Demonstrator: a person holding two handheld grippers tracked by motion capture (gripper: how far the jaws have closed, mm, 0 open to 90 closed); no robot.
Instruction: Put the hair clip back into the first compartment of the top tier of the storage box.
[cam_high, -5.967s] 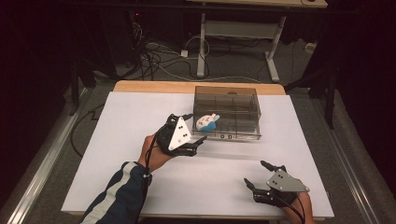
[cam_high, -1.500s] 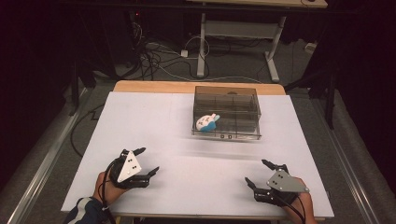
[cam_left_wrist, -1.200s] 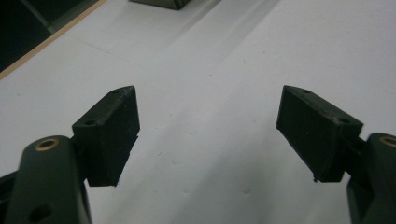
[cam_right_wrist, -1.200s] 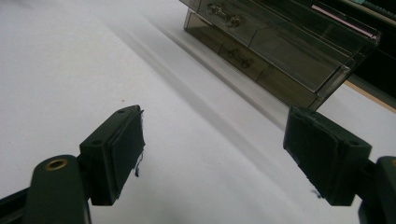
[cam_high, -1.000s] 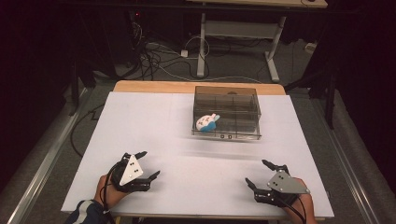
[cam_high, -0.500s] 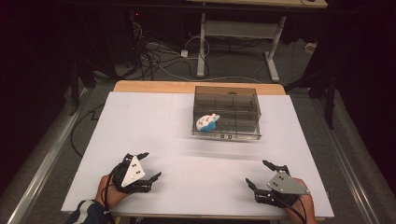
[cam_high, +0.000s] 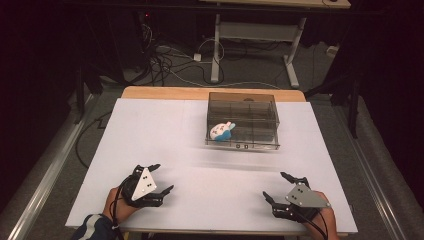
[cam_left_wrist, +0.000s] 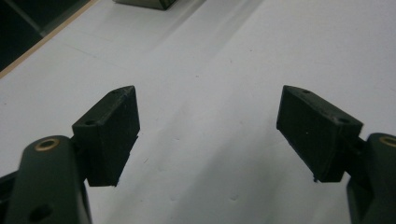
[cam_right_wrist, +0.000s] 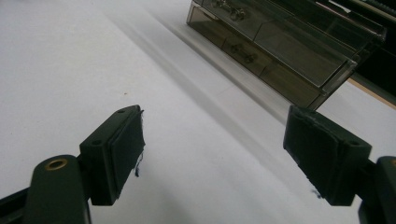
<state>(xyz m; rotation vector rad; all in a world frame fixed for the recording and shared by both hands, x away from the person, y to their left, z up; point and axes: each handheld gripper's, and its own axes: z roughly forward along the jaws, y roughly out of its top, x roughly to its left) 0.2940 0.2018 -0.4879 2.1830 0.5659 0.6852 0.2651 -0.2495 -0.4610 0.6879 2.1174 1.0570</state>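
A clear smoky plastic drawer box (cam_high: 243, 120) stands on the white table (cam_high: 165, 130) at the back middle. A small white and blue toy (cam_high: 220, 131) lies inside the box's front left part. My left gripper (cam_high: 160, 178) rests near the front left edge, open, with bare tabletop between its jaws (cam_left_wrist: 208, 126). My right gripper (cam_high: 276, 187) sits at the front right, also open and holding nothing (cam_right_wrist: 212, 140). In the right gripper view the drawer box (cam_right_wrist: 285, 42) rises ahead and to the right, its small drawer handles facing me.
Behind the table a wooden strip (cam_high: 165, 93) marks the far edge. Beyond lie tangled cables (cam_high: 165, 60) and a desk frame (cam_high: 255, 35) on the floor. Wide bare tabletop lies between the two grippers and the box.
Six seconds ago my left gripper was up beside the toy at the box; it has drawn back to the front left edge and settled there. The right gripper has stayed put.
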